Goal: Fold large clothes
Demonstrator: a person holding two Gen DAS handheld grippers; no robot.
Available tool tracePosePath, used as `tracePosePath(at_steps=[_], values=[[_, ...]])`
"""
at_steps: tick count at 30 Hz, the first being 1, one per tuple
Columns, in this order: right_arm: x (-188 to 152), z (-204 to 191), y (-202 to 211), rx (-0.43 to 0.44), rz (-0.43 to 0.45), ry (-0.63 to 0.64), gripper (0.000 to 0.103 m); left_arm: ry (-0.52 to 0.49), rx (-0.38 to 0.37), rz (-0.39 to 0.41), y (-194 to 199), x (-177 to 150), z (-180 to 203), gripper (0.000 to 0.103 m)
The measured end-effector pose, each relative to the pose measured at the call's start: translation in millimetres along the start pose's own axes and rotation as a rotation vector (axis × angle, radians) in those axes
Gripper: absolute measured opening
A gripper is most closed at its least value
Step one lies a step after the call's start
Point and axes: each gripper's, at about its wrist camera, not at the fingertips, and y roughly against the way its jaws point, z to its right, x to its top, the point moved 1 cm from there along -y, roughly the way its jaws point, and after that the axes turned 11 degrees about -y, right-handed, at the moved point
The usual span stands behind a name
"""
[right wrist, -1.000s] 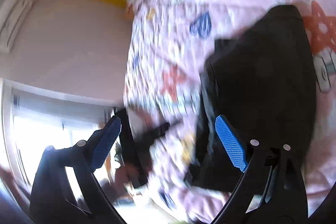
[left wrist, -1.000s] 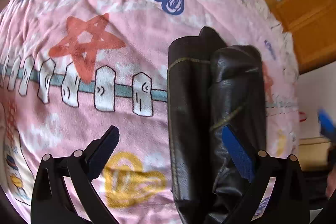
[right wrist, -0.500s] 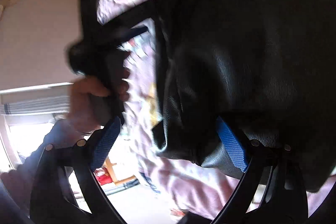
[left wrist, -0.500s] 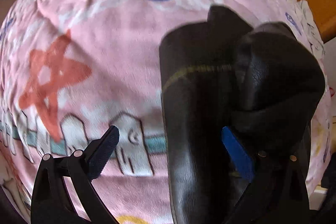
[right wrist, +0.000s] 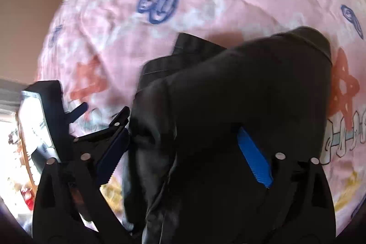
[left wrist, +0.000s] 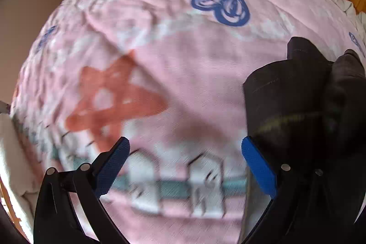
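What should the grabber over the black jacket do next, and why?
Probably close the right gripper on the black jacket. Its jaws stand wide and have just been closing a little, with the jacket's bunched folds lying between the blue pads, not yet pinched. The left gripper hangs open over the bare pink blanket, so only the right one is placed to grab.

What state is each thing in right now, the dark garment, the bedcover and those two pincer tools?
Black garment: folded into a bundle, lying on the blanket.
Pink blanket: spread out, slightly wrinkled.
Left gripper: open, nothing between its jaws, beside the garment.
Right gripper: wide open, jaws just been closing slightly, over the garment, not pressing it.
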Motion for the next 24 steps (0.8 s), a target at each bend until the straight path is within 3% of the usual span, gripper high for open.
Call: tracePosePath(at_steps=[3,7,9,13,16,18,20,24], values=[[-1,18,-13,-0.033,0.021,-0.013,0.043,0.023,-0.021,-0.011,-19,11,2,0.095],[-3,30,-9,0.037,0.058,0.023,0.030,0.005,-0.027,0.024,-25,33,9,0.095],[0,32,-2,0.082,0.079,0.003,0.028,-0.011,-0.046,0.054,-28,48,16,0.095],[1,30,22,0.158,0.121,-0.032,0.026,0.057,-0.175,0.071,-41,77,22,0.095],[-4,26,32,0.179,0.136,-0.046,0.026,0.047,-0.249,0.125,-39,94,25,0.095],[-1,29,21,0.192,0.124,-0.105,0.026,0.021,-0.263,0.120,-40,105,23,0.095],[4,30,1,0.186,0.101,-0.168,0.026,-0.003,-0.221,0.089,-46,112,14,0.095],[11,7,-33,0.096,0.102,-0.145,0.045,0.059,-0.178,0.109,-27,114,-28,0.095]])
